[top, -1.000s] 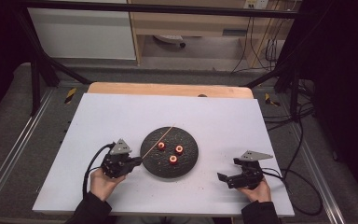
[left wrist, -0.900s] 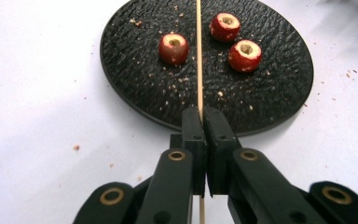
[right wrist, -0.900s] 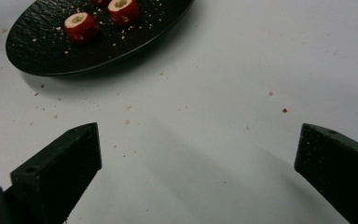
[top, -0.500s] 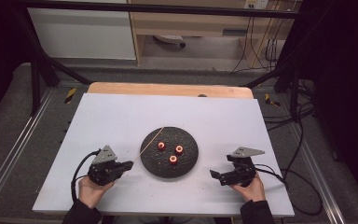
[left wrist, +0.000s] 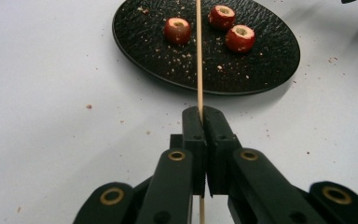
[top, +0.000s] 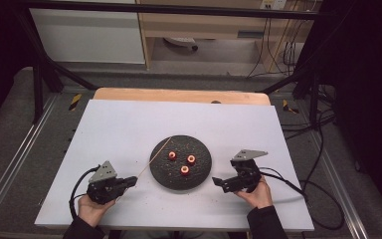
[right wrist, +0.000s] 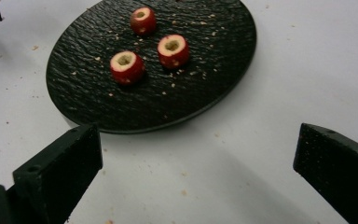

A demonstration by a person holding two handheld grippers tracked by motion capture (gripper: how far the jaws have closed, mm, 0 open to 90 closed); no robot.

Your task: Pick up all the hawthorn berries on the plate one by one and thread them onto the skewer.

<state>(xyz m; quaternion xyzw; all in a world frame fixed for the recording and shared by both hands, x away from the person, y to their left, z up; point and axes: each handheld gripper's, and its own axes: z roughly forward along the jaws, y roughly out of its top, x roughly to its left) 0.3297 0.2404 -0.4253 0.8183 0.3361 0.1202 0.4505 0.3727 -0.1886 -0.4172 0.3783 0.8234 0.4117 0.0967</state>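
Overhead, left gripper (top: 132, 181) sits at the table's (top: 114, 129) near left, clamped on a thin skewer (top: 154, 158) that slants up over the rim of the black plate (top: 199, 175). Three red fruit pieces (top: 184, 170) lie on the plate. Right gripper (top: 218, 183) rests just right of the plate.

Left gripper view: jaws pressed together on the skewer (left wrist: 199, 65), which runs out across the plate (left wrist: 135, 51) between the fruit (left wrist: 176, 30).

Right gripper view: jaws wide apart, holding nothing, with the plate (right wrist: 205, 88) and fruit (right wrist: 127, 66) ahead.

Black jaws with brass pins, dark sleeves (top: 260, 219)
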